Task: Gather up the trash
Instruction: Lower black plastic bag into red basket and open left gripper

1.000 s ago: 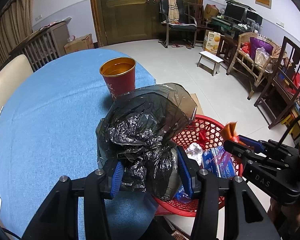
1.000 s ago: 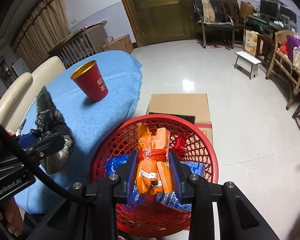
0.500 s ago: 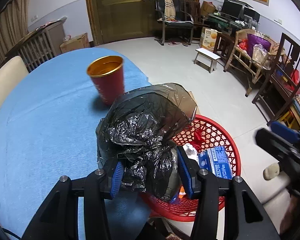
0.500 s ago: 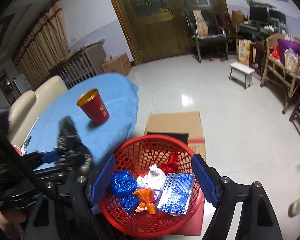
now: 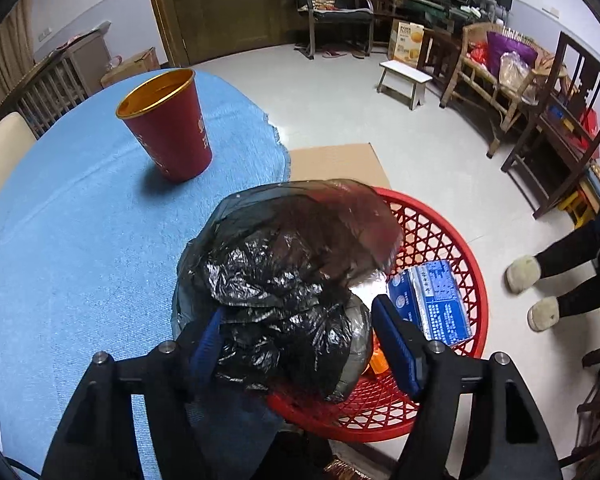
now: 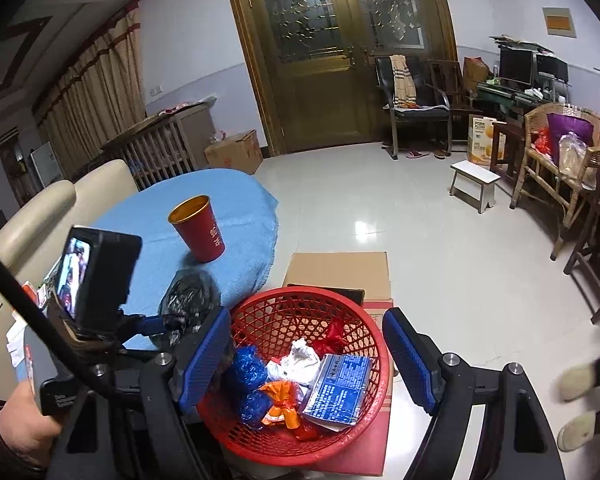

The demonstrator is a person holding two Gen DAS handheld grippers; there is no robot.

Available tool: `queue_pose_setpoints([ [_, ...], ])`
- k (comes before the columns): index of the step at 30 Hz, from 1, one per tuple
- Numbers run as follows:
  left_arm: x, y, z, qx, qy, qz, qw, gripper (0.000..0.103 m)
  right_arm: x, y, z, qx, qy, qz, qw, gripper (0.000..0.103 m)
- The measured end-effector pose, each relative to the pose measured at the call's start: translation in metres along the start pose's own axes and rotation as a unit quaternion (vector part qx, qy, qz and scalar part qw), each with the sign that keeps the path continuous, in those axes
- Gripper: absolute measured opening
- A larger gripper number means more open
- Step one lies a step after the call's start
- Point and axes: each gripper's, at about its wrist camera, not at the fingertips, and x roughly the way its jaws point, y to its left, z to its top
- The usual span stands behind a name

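My left gripper is shut on a crumpled black plastic bag and holds it over the near left rim of the red mesh basket. The bag also shows in the right wrist view. My right gripper is open and empty above the basket. In the basket lie an orange wrapper, a blue printed packet, blue bags, white paper and a red scrap.
A red cup with a gold rim stands on the blue-clothed round table. The basket sits on a cardboard box on the tiled floor. A person's slippered feet stand right of the basket. Chairs and a small stool stand further off.
My right gripper opened and dropped the orange wrapper into the basket, then drew back and up. My left gripper carried the black bag right, over the basket's rim.
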Motion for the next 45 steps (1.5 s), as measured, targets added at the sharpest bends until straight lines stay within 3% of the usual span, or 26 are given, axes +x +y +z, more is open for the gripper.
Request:
queue_pose_setpoints([
  [21, -0.02, 0.023, -0.005, -0.027, -0.011, -0.022, 0.9993, 0.081, 0.025, -0.003, -0.009, 0.007, 0.05, -0.009, 0.999, 0.082],
  [37, -0.052, 0.076, -0.019, -0.078, -0.045, -0.01, 0.9959, 0.081, 0.048, 0.013, -0.024, 0.018, 0.137, 0.007, 0.99, 0.082],
  [45, -0.064, 0.07, -0.026, -0.066, -0.069, -0.016, 0.9953, 0.081, 0.034, 0.031, -0.023, -0.006, 0.127, -0.023, 0.992, 0.082],
])
